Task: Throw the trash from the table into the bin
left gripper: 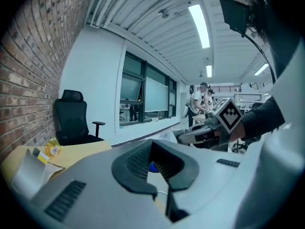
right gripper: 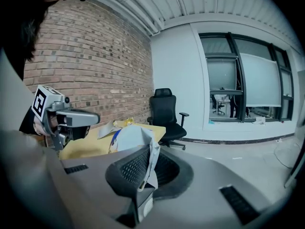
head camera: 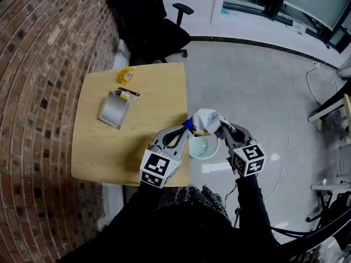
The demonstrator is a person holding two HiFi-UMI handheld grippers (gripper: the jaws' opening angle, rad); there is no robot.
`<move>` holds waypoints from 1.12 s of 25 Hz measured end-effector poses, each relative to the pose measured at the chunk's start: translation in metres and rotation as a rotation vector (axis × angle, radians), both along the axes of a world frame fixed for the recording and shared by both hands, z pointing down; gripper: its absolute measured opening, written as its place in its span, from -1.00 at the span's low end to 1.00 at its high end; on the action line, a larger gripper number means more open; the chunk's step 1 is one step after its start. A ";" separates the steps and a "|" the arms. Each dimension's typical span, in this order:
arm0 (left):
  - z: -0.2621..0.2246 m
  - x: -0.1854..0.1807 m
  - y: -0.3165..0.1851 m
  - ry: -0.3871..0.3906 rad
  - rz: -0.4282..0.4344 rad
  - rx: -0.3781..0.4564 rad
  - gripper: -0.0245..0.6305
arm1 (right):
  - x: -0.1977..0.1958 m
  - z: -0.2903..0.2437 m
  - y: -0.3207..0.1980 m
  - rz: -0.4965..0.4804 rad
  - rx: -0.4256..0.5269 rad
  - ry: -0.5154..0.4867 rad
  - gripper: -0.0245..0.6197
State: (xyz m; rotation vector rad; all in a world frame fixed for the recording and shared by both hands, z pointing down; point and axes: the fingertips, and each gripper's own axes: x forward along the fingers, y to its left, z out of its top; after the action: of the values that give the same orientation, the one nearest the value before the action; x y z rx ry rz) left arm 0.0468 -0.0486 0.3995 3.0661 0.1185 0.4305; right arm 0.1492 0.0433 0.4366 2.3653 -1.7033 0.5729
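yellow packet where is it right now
In the head view, the yellow packet sits at the table's far end, beyond the silver pouch, near the black chair.

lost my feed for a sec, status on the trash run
Both shut on the crumpled wrapper: left gripper, right gripper. It hangs over the bin, nothing between. On the table: silver pouch, yellow packet.

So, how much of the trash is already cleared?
Done: nothing visible in the bin. In hand: left gripper and right gripper both pinch a crumpled wrapper above the bin. To do: drop it, then the yellow packet and silver pouch, both on the table.
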 end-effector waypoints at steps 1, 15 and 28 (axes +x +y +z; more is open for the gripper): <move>0.001 0.002 -0.005 -0.002 -0.009 -0.010 -0.91 | 0.001 -0.001 -0.003 0.000 -0.002 0.006 -0.88; 0.009 0.051 0.005 -0.017 -0.164 -0.011 -0.91 | 0.062 0.009 0.013 -0.126 0.001 0.000 -0.88; 0.014 0.103 0.097 -0.066 -0.425 0.036 -0.91 | 0.119 0.026 0.056 -0.436 0.003 -0.031 -0.88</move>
State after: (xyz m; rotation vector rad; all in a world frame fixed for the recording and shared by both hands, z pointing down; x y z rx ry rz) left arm 0.1496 0.0488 0.4134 2.9839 -0.5364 0.5043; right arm 0.2680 0.0994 0.4622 1.8986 -2.1420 0.5286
